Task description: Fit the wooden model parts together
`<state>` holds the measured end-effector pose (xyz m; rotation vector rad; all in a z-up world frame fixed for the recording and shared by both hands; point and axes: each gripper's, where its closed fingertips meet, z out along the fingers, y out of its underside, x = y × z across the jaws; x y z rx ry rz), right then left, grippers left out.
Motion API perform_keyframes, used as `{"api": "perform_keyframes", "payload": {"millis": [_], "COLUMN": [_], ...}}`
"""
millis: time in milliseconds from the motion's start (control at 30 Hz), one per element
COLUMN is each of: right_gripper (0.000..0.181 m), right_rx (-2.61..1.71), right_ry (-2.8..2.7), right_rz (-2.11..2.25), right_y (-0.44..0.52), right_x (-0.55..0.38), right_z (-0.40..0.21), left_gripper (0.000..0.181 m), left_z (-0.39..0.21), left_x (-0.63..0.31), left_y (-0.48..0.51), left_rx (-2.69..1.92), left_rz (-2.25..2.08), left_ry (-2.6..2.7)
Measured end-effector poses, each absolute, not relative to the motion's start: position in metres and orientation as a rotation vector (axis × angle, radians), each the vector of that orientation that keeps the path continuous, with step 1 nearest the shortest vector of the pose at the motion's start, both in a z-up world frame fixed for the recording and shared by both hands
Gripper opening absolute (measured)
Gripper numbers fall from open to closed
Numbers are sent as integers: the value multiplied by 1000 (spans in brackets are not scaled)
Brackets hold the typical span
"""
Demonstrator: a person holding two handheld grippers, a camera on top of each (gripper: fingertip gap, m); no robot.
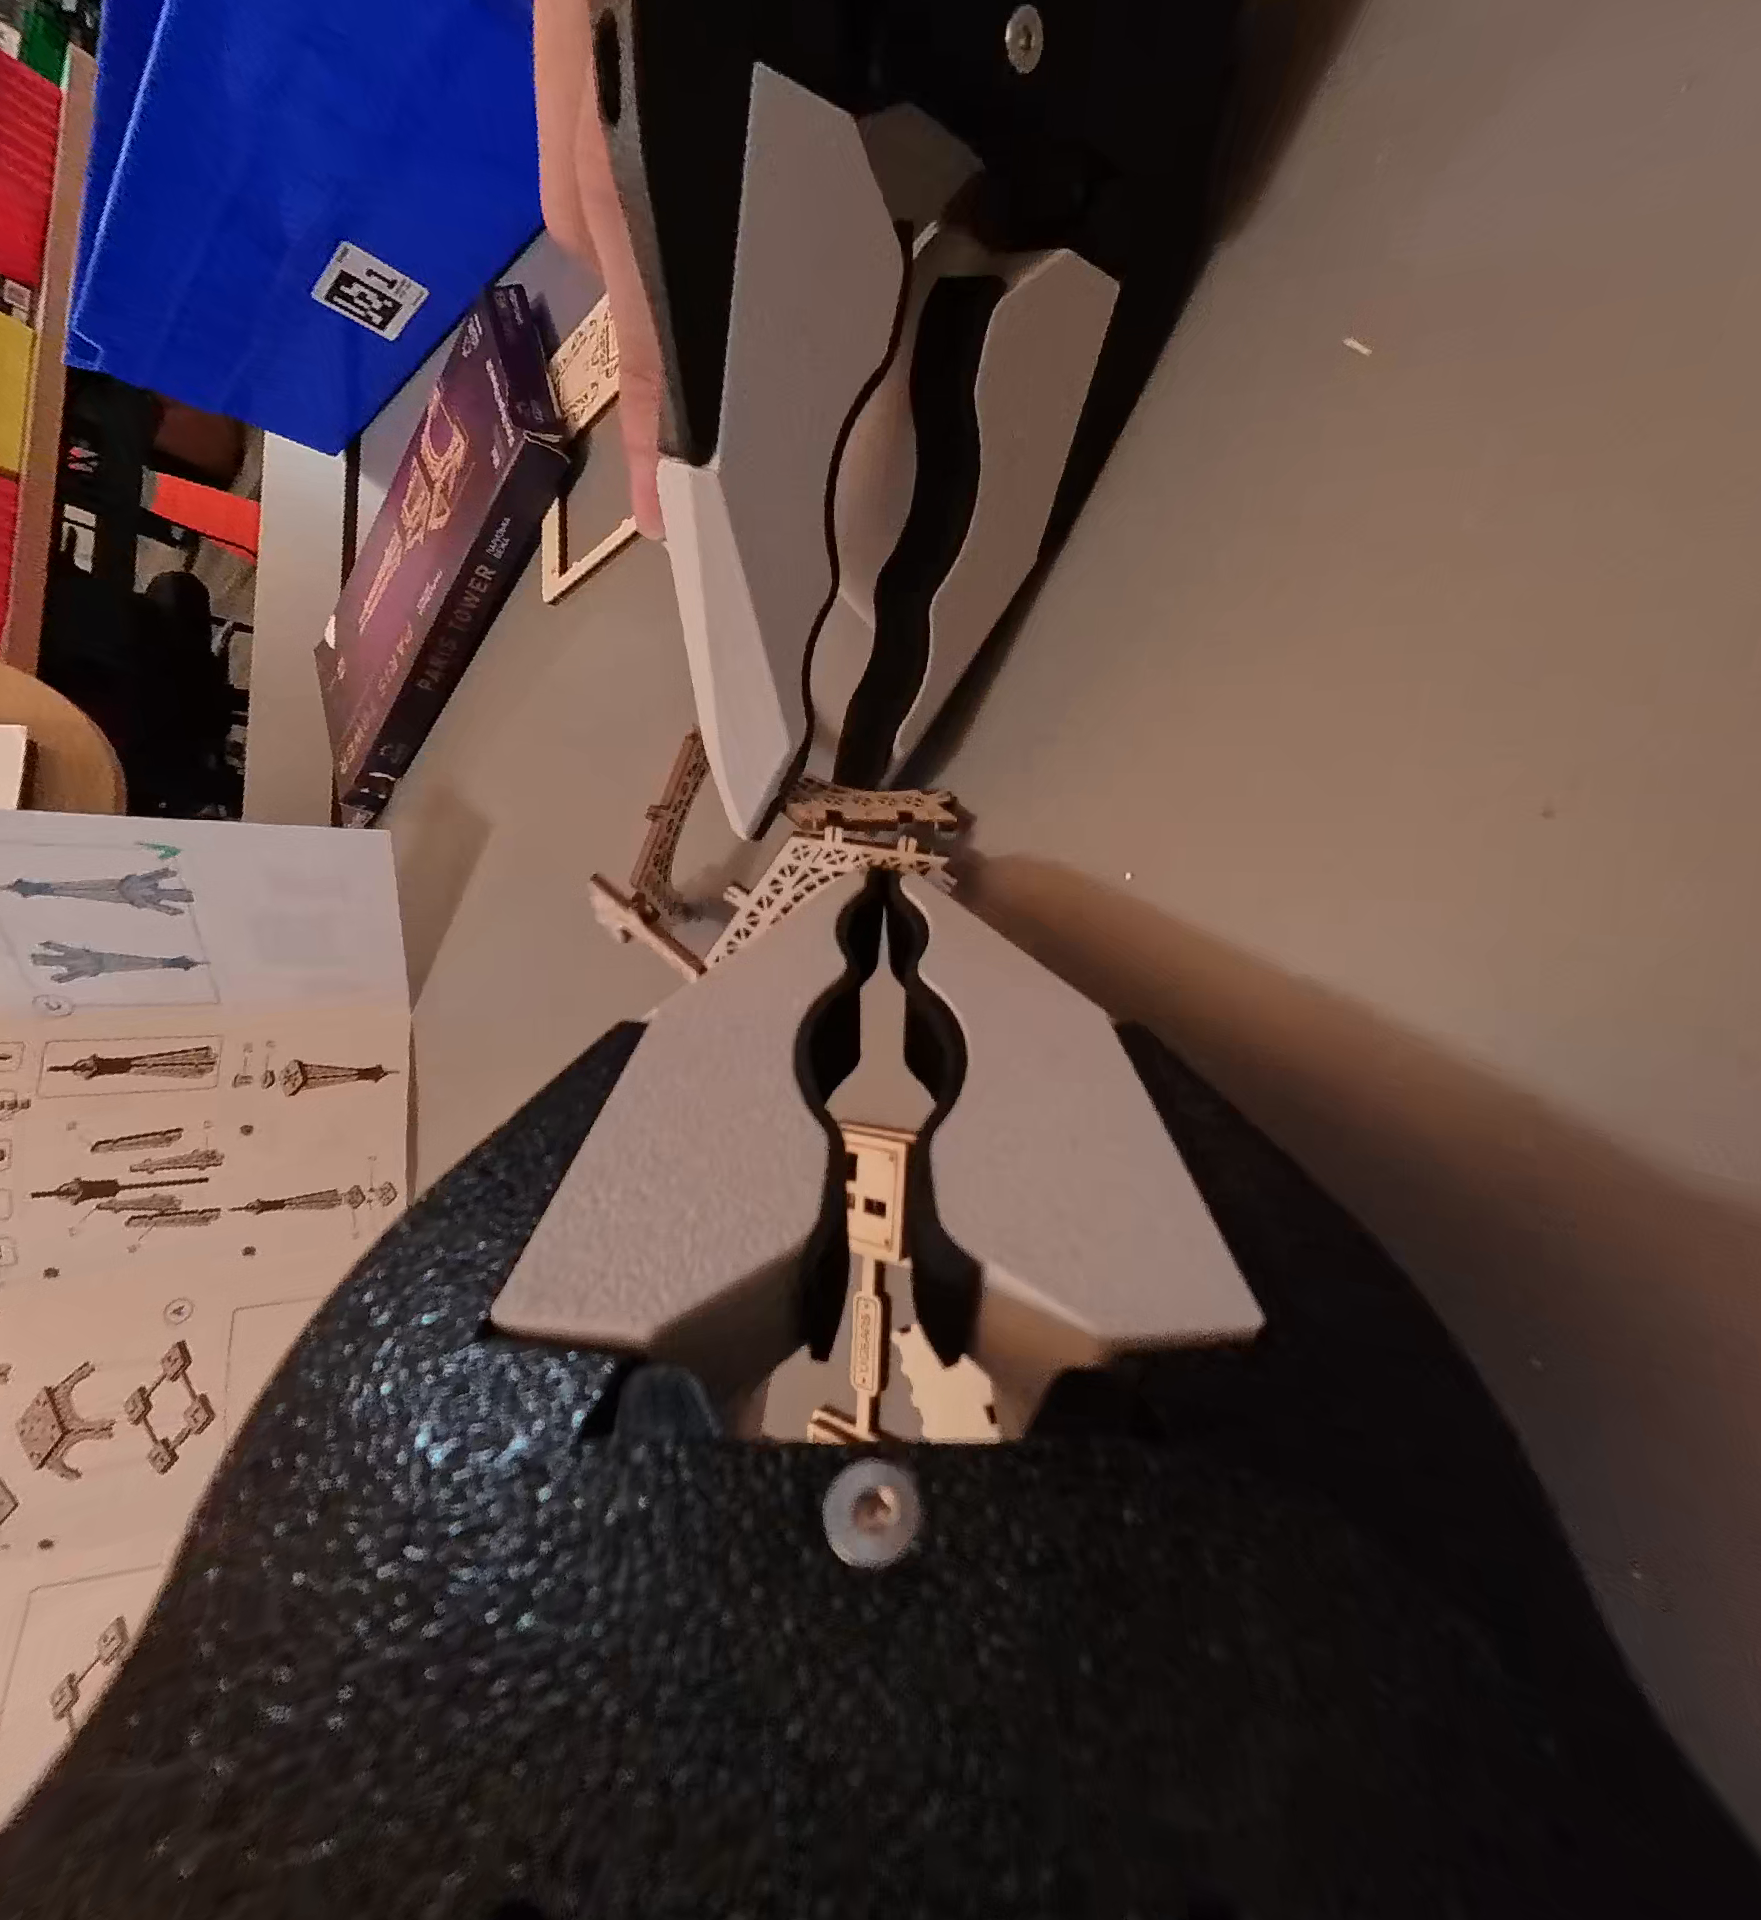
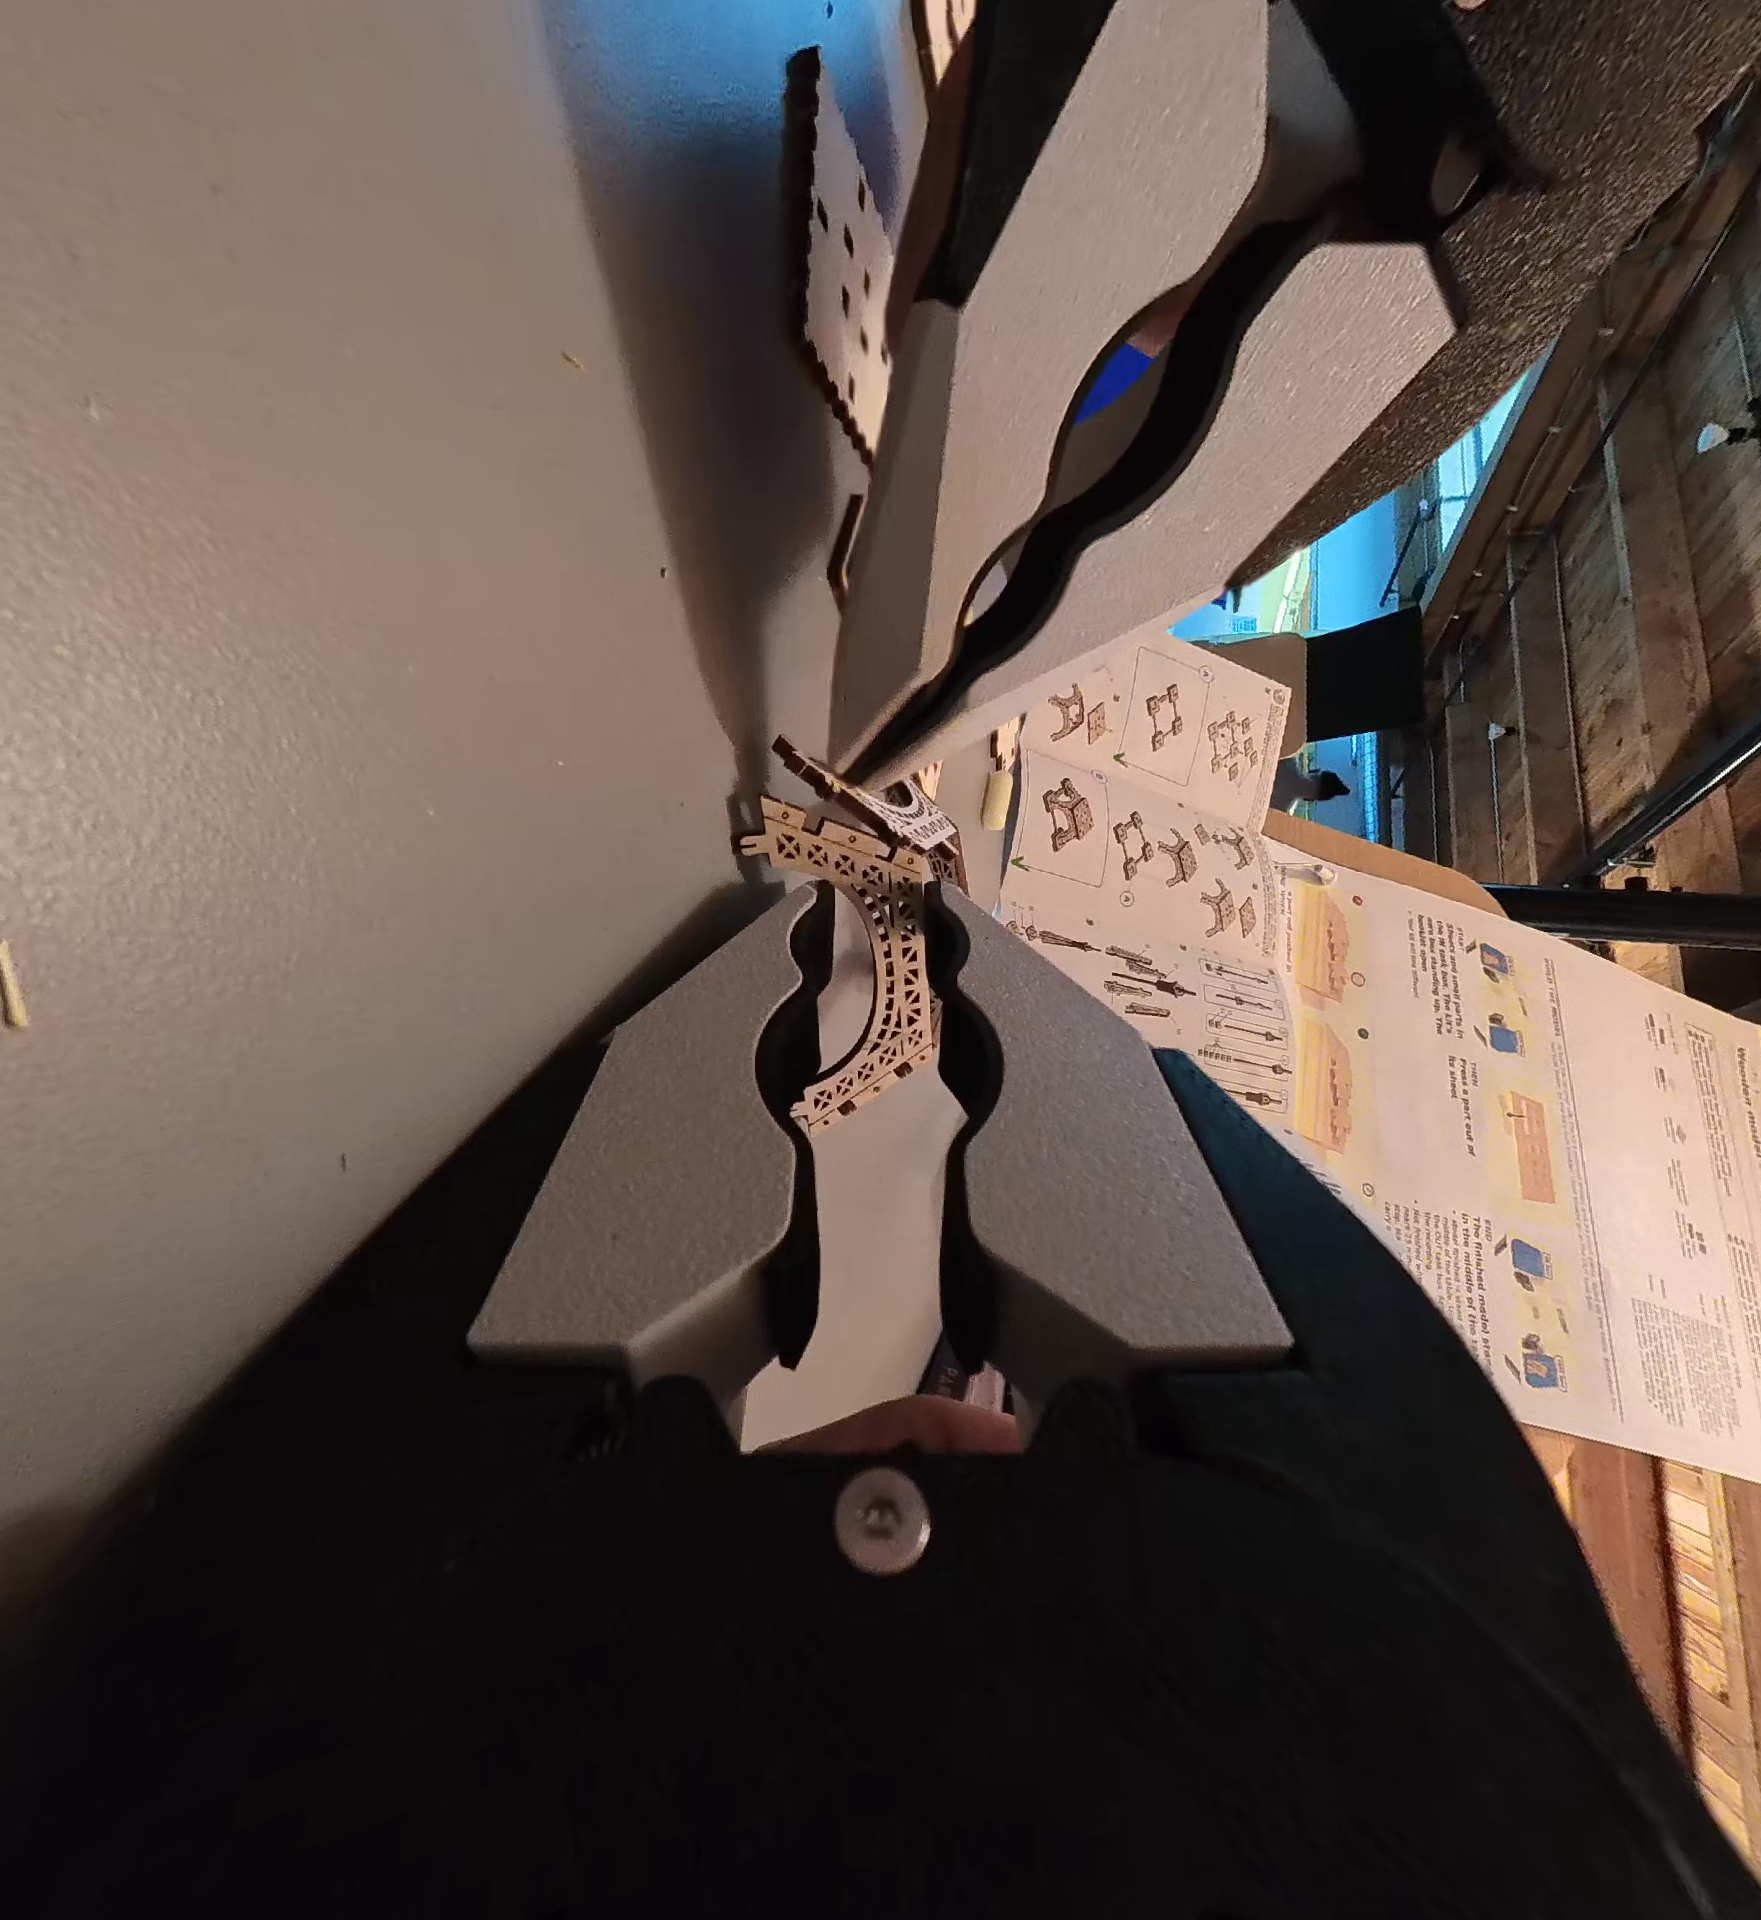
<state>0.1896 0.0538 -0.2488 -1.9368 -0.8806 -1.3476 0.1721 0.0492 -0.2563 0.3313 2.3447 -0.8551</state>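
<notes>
The lattice arch [image 2: 881, 977] is clamped by the right gripper [image 2: 876, 894]; just above it, a cross-piece [image 1: 881, 808] is seemingly pinched by the left gripper [image 1: 881, 883] for slotting.

Left gripper [image 1: 881, 883] is pinched tight on the lattice arch piece [image 1: 803, 883] of the wooden tower model, right gripper [image 1: 824, 800] coming in from above at the small top frame [image 1: 881, 808]. Instruction sheet [image 1: 159, 1143], purple kit box [image 1: 440, 551] and blue bin [image 1: 304, 187] off to the side on the grey table [image 1: 1427, 727].
</notes>
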Motion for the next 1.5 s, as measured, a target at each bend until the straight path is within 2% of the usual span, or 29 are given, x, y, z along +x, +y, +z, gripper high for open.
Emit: {"api": "perform_keyframes", "payload": {"millis": [1167,1500], "right_gripper": [15,14], "right_rx": [-1999,-1961], "right_ry": [-755,-801], "right_rz": [-1354,-1345], "right_y": [54,57], "right_x": [193,188], "right_z": [-249,-248], "left_gripper": [0,0], "left_z": [-256,-247], "left_x": [174,170], "left_y": [45,45], "left_rx": [317,286], "left_rz": [-873,-1080], "left_ry": [2354,2318]}}
